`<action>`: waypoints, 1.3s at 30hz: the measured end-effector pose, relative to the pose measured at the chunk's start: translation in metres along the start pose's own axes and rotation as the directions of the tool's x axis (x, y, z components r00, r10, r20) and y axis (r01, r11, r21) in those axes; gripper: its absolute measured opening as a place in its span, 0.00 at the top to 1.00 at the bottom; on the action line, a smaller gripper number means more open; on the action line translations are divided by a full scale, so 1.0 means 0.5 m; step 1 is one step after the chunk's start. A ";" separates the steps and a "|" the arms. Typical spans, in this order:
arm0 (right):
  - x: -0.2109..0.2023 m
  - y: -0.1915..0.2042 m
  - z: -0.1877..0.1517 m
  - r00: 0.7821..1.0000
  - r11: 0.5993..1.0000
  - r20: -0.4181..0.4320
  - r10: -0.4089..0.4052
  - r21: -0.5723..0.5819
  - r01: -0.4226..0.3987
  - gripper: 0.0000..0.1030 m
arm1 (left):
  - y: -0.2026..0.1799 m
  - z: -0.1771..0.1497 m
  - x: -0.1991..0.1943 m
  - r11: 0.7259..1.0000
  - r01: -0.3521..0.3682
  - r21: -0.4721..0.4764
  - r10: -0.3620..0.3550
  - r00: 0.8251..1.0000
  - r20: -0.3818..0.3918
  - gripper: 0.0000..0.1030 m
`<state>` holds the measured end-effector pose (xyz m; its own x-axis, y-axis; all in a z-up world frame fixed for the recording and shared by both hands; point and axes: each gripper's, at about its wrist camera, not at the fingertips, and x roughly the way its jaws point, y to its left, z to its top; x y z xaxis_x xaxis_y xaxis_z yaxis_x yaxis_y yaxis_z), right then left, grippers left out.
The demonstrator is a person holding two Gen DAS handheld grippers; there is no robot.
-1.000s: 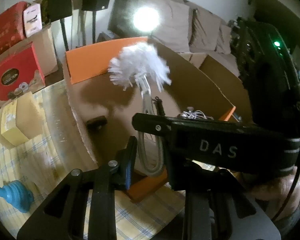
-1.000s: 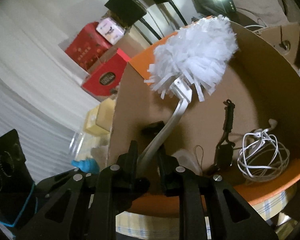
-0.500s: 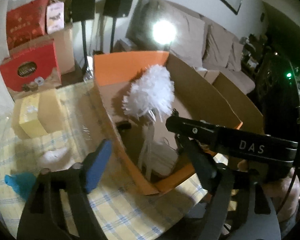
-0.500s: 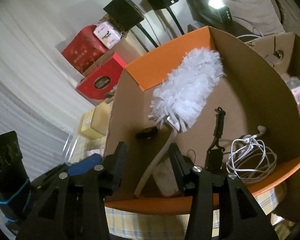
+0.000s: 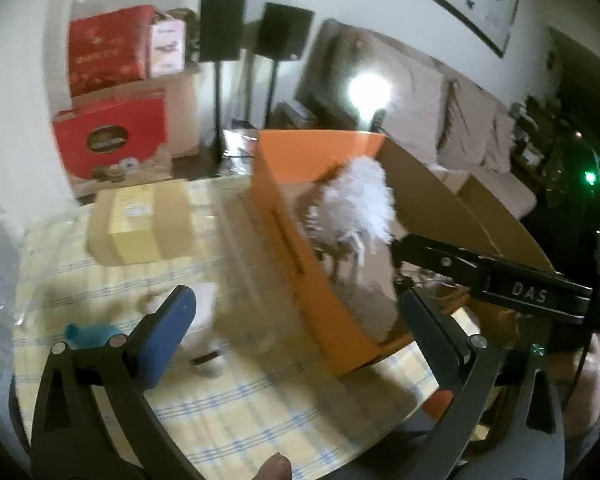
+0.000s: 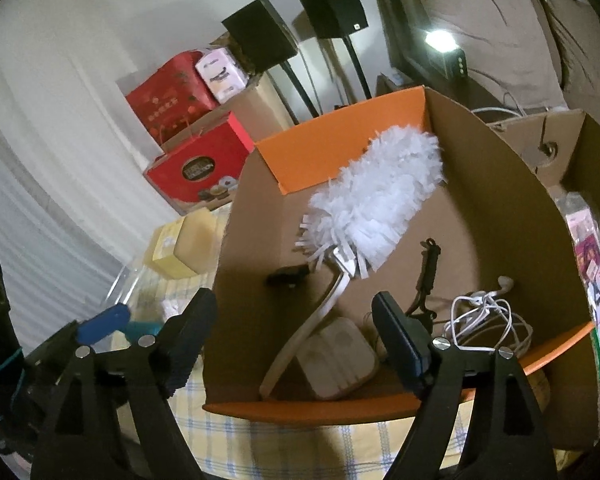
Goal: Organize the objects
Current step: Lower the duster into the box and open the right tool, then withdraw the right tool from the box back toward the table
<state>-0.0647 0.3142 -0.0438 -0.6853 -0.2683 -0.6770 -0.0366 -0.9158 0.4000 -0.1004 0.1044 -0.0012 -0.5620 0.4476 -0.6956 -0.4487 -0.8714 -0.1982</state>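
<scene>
step: release white duster [image 6: 374, 196] into orange box [image 6: 340, 148] | right gripper [image 6: 296, 336] and left gripper [image 5: 296, 312]: jaws just spread, nothing between them | advice: withdraw clear of the box rim (handle leans on the wall); next pick from the table [image 5: 236, 408]

You can read just one marking: "DAS", in pale capitals on the black bar of the right gripper [image 5: 496, 280] crossing the left wrist view (the red gift boxes [image 6: 204, 168] carry print too blurred to read).

Table [image 5: 236, 420]: covered w/ yellow-blue checked cloth. Directly on it: orange cardboard box [image 5: 300, 272], tan carton [image 5: 140, 224] near it, small teal item [image 5: 88, 334], blurred white item [image 5: 204, 320].
</scene>
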 end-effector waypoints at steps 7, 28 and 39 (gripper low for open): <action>-0.003 0.035 -0.013 0.999 0.995 0.017 -0.048 -0.089 0.050 0.20 | 0.054 -0.018 -0.040 0.998 -0.034 -0.057 0.036 0.999 0.031 0.00; -0.007 0.157 -0.043 0.998 0.964 0.032 -0.047 -0.261 0.054 0.19 | 0.216 -0.061 -0.145 0.966 -0.177 -0.186 0.198 0.975 0.098 0.00; 0.023 0.218 -0.062 1.000 0.951 -0.004 0.002 -0.310 -0.003 0.19 | 0.296 -0.111 -0.137 0.945 -0.228 -0.235 0.249 0.966 0.065 0.00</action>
<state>-0.0539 0.2017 -0.0271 -0.6822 -0.2715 -0.6789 0.1926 -0.9624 0.1914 -0.0895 -0.0667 -0.0213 -0.6999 0.2287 -0.6766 -0.1326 -0.9725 -0.1916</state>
